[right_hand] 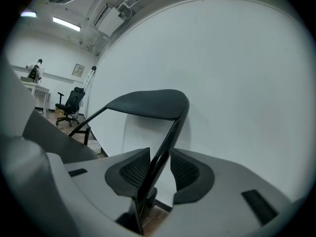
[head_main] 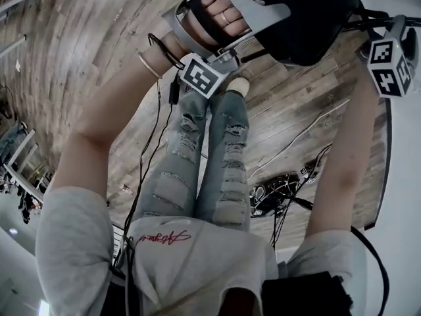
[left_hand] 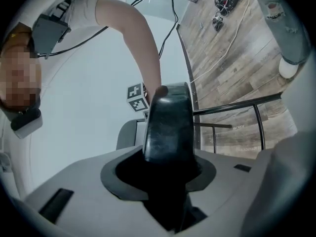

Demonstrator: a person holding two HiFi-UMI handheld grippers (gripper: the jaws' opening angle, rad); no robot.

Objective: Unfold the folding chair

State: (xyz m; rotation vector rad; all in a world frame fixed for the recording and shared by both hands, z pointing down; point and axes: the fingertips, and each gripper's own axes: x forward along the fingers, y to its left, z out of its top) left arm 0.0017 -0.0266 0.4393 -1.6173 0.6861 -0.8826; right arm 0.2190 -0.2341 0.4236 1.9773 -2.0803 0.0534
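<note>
We stand in a studio-style lab.
A curved white backdrop wall point(right_hand: 237, 83) fills the right gripper view, strip lights point(right_hand: 65, 23) and an office chair point(right_hand: 69, 105) at its left; cables point(head_main: 276, 196) cross the plank floor point(head_main: 85, 51).

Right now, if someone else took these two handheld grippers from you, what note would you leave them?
Left gripper: jaws closed around the folding chair's black padded panel, which fills the gap.
Right gripper: open; the chair's thin frame tube passes between the jaws, with a gap showing on one side.
Done: both grippers are at the chair; panel and tube stand at an angle, so it looks partly unfolded.
To do: finish opening it and set it on the wooden floor.
</note>
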